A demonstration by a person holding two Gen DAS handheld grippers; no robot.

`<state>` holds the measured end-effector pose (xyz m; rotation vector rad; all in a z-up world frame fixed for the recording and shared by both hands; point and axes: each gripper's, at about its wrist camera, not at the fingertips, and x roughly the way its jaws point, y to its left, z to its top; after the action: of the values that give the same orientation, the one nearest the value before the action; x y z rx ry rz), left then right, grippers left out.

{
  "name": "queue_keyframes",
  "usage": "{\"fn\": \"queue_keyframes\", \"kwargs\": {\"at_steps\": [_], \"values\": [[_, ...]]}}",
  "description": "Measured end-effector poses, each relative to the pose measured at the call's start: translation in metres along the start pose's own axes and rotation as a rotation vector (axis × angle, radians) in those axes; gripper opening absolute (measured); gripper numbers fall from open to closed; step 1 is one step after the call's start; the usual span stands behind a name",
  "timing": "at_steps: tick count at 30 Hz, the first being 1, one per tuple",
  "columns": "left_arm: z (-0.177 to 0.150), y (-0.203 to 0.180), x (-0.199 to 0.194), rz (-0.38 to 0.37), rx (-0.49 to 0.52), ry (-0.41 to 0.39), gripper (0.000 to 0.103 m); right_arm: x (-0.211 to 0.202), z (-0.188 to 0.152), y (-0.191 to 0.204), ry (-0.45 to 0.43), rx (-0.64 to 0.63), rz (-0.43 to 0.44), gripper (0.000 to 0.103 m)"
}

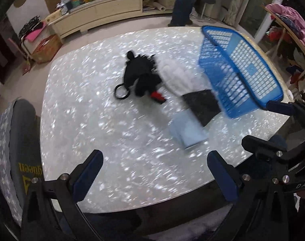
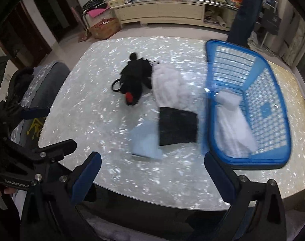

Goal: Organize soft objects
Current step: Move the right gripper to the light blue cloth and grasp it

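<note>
Soft things lie scattered on a speckled white table (image 2: 92,104), with both grippers hovering over its near edge. At the far left a chair (image 2: 50,80) with grey patterned fabric stands against the table. Near the middle, toward the far side, sits a black plush toy (image 2: 135,76) with a red patch and a black ring at its left. Just right of it, touching, lies a white fluffy cloth (image 2: 168,86). Nearer, a black cloth (image 2: 178,127) overlaps a pale blue cloth (image 2: 145,142) on its left. At the right stands a blue plastic basket (image 2: 272,92) holding a white cloth (image 2: 232,128) against its near left wall. The left gripper (image 1: 155,176) and the right gripper (image 2: 152,177) both have jaws spread wide, holding nothing.
</note>
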<state>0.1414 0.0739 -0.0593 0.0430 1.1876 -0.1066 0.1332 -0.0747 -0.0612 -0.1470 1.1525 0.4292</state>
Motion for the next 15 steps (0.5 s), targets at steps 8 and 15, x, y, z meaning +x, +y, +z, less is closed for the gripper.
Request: {"fn": "queue_keyframes", "kwargs": {"at_steps": [8, 15], "values": [[-0.025, 0.044, 0.016, 0.030, -0.061, 0.028, 0.103, 0.040, 0.007, 0.039, 0.060, -0.069, 0.028, 0.103], [-0.034, 0.063, 0.041, 0.051, -0.085, 0.055, 0.103, 0.074, 0.008, 0.047, 0.112, -0.083, 0.055, 0.102]]}}
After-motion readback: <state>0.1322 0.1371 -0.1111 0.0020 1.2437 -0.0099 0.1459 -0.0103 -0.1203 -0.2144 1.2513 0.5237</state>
